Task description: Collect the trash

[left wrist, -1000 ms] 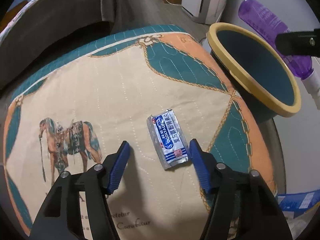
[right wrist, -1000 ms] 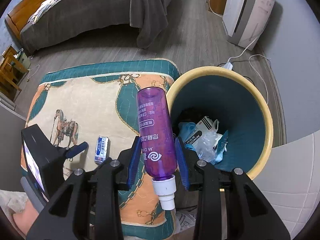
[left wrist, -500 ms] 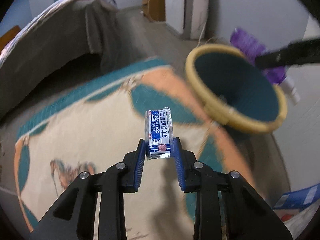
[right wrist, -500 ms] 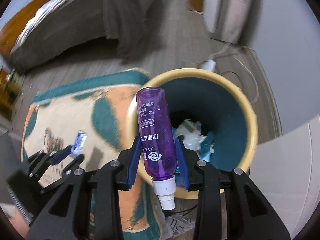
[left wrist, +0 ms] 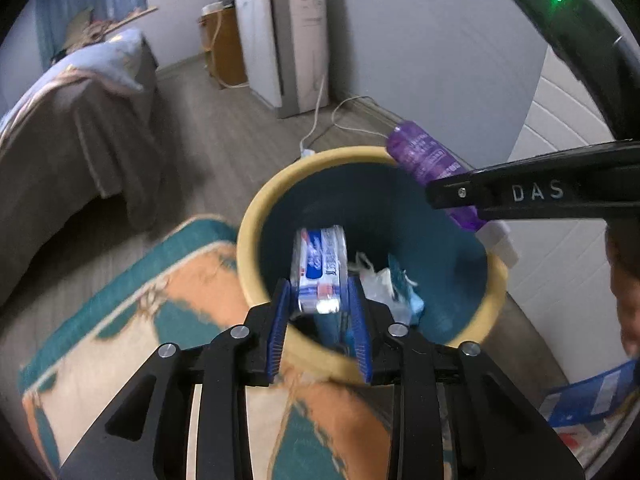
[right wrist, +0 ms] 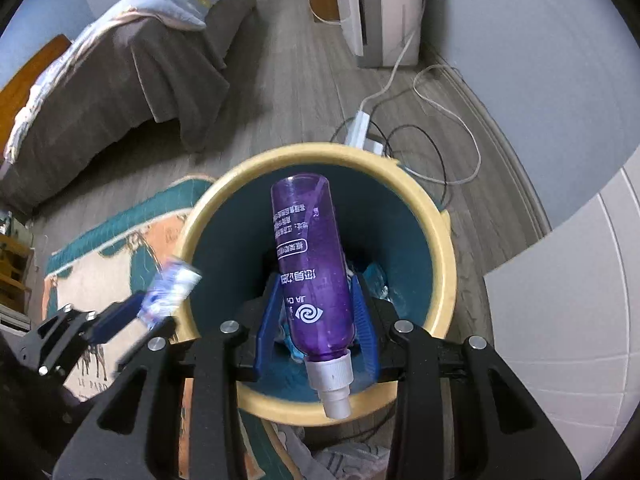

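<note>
I've lifted the sachet (left wrist: 320,268) off the mat (left wrist: 168,312) with the left gripper (left wrist: 320,320), now over the bin (left wrist: 256,216), jaws opening. My right gripper (right wrist: 316,320) has carried the bottle (right wrist: 312,264) above it too.

claw arm (left wrist: 532,194): "DAS" | purple bottle (right wrist: 316,276): "JA CH" | rug (right wrist: 90,376): "LE PARD"

Left wrist view: the fisheye camera is looking forward and steeply down along the left hand-held gripper (left wrist: 320,300), close above the round yellow-rimmed, teal-walled waste bin (left wrist: 256,216). Right wrist view: the second camera is looking down along the right hand-held gripper (right wrist: 316,312) into the same bin (right wrist: 444,256) from its near side, equally close. Both views are sharing the bin, the orange-and-teal quilted cloth (left wrist: 188,280) (right wrist: 116,240), the grey-covered bed (left wrist: 80,120) (right wrist: 132,64) and the white upright appliance (left wrist: 288,40) (right wrist: 380,4); each is catching the other gripper.
</note>
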The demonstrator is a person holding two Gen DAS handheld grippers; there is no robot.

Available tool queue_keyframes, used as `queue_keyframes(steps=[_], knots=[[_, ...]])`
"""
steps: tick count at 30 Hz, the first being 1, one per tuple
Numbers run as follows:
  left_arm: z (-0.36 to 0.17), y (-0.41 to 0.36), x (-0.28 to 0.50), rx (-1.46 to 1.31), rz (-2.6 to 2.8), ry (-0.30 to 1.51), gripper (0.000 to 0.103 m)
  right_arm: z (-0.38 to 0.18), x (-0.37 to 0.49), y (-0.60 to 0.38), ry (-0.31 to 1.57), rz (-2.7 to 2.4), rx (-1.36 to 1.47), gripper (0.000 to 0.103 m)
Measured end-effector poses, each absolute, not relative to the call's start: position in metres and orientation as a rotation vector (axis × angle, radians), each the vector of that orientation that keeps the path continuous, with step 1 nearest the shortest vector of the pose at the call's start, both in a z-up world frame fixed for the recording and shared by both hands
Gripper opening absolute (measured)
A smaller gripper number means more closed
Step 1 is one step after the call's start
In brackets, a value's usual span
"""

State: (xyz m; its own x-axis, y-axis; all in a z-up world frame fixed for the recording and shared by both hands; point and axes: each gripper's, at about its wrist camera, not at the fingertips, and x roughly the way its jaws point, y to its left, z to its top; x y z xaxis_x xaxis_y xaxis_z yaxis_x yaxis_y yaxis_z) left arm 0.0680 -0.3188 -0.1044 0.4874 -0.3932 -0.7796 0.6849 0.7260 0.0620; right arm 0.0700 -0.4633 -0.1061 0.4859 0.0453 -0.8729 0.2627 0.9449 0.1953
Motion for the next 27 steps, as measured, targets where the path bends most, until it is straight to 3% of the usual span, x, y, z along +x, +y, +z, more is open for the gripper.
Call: queue_keyframes(steps=[1,2,3,16,18,21,23,27], knots=[[-0.105,-0.324,0.070,0.409,-0.673,0.819,0.049,-0.104,0.071,-0.464,1.039,-0.133,0.327,0.037],[-0.106,-0.327,0.072,0.417,-0.670,0.808,0.066,-0.103,0.072,-0.465,1.027,-0.131,0.329,0.044],[-0.107,-0.329,0.073,0.422,-0.673,0.798,0.070,-0.102,0.072,-0.466,1.017,-0.132,0.329,0.047],[-0.110,-0.317,0.069,0.403,-0.665,0.847,0.071,-0.111,0.068,-0.478,1.064,-0.165,0.329,0.048],[-0.100,-0.312,0.065,0.387,-0.666,0.850,0.079,-0.105,0.059,-0.477,1.076,-0.175,0.324,0.049],[-0.080,-0.301,0.052,0.376,-0.664,0.852,0.095,-0.092,0.040,-0.477,1.094,-0.180,0.349,0.076],[-0.065,-0.295,0.044,0.383,-0.648,0.846,0.096,-0.074,0.024,-0.476,1.058,-0.208,0.329,0.098],[-0.036,-0.280,0.031,0.389,-0.602,0.852,0.098,-0.043,-0.013,-0.470,0.983,-0.233,0.291,0.097]])
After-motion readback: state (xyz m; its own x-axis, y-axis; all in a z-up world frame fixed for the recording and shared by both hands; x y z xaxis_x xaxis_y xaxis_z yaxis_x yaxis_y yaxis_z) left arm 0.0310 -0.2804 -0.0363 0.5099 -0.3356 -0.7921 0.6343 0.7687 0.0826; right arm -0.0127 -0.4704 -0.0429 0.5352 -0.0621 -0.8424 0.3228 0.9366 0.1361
